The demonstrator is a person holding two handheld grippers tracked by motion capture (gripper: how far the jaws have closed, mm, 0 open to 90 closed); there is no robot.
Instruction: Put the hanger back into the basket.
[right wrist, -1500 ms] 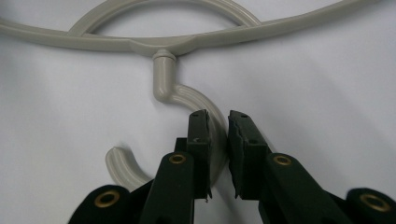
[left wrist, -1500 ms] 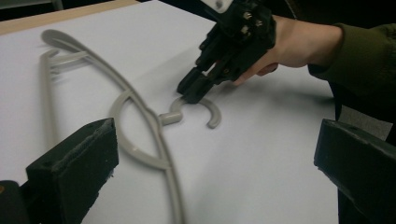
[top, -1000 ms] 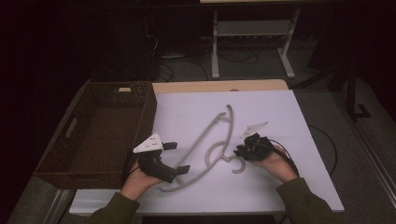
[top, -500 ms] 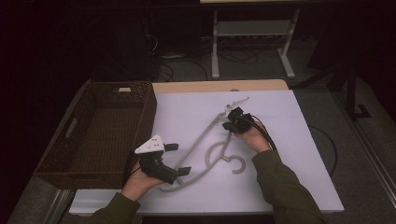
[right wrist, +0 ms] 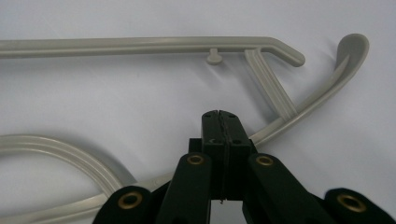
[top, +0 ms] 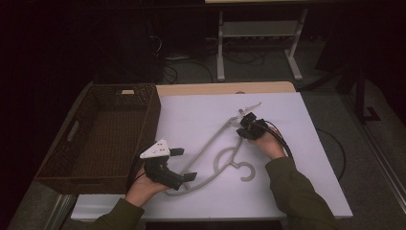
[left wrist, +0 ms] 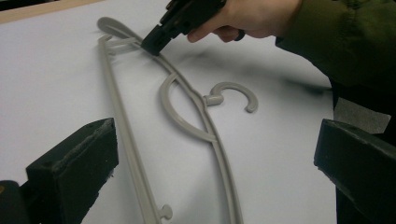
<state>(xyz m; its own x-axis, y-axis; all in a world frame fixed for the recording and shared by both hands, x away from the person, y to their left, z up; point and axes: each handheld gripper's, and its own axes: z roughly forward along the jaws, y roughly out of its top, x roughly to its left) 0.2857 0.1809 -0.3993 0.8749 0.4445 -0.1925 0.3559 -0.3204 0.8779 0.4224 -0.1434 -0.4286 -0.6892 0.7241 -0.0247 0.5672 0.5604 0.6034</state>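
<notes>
Flat on the white sheet (top: 297, 182) lies a grey hanger (top: 218, 160), stretched from near the left gripper (top: 184, 165) at the front up toward the far middle of the table. Its hook (left wrist: 233, 92) curls open toward the person's right side, and its straight bar (left wrist: 126, 140) runs beside the curved shoulder arm (left wrist: 205, 126).

Right gripper (right wrist: 223, 122): its jaws are pressed together with no gap between them, tips down against the curved shoulder arm close to the far end of the hanger, near the brace (right wrist: 271, 84) that joins arm and bar. The right gripper view shows the arm passing under the closed tips, so whether they pinch it or merely rest on it I cannot tell. A small peg (right wrist: 214, 57) juts from the bar just beyond. In the left gripper view the same black tool (left wrist: 161, 35) touches the hanger from above, held in a hand (left wrist: 252, 16) with an olive sleeve (left wrist: 355, 42).

Left gripper: jaws spread wide apart, holding nothing, hovering at the near end of the hanger with the bar and arm running between them in its own view. A grey plate (top: 155, 149) sits on top of it.

Beside it, at the left edge of the sheet, stands a brown wicker basket (top: 57, 163).
</notes>
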